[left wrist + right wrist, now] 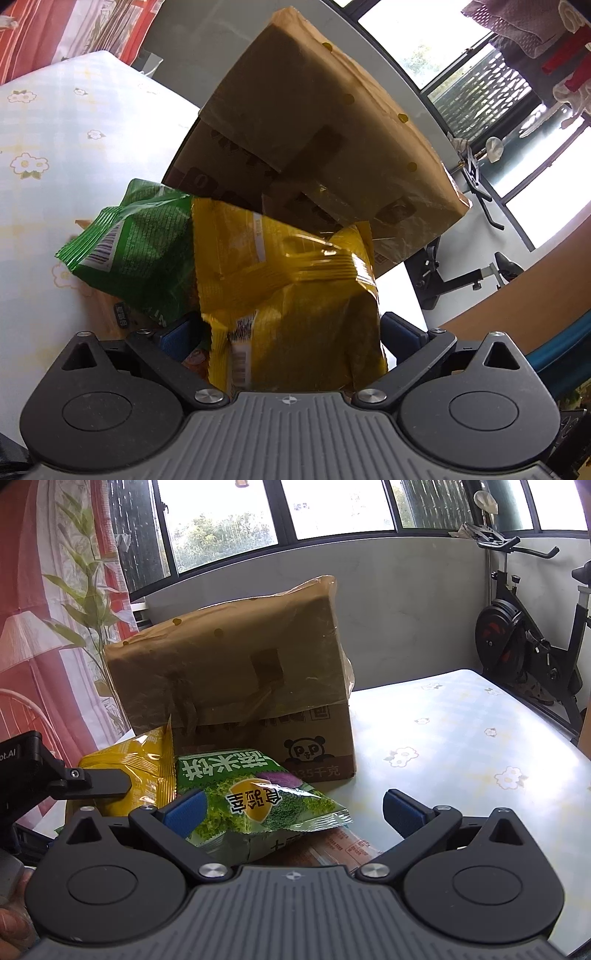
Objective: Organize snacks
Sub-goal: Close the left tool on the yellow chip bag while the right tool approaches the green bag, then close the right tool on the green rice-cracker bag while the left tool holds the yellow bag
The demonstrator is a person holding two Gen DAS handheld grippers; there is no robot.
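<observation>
Early stage. Left gripper (pixel 290 328) spread around yellow bag (pixel 295 295), not clamped; right gripper (pixel 293 808) spread over green bag (pixel 258 797). Carton (pixel 240 679) at 12 o'clock; sorting remains.

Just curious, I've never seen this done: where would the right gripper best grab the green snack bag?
Probably the flat crimped end seam of the green snack bag, coming from the open table side. That thin edge juts freely toward the right gripper, whose jaws stand open.
</observation>
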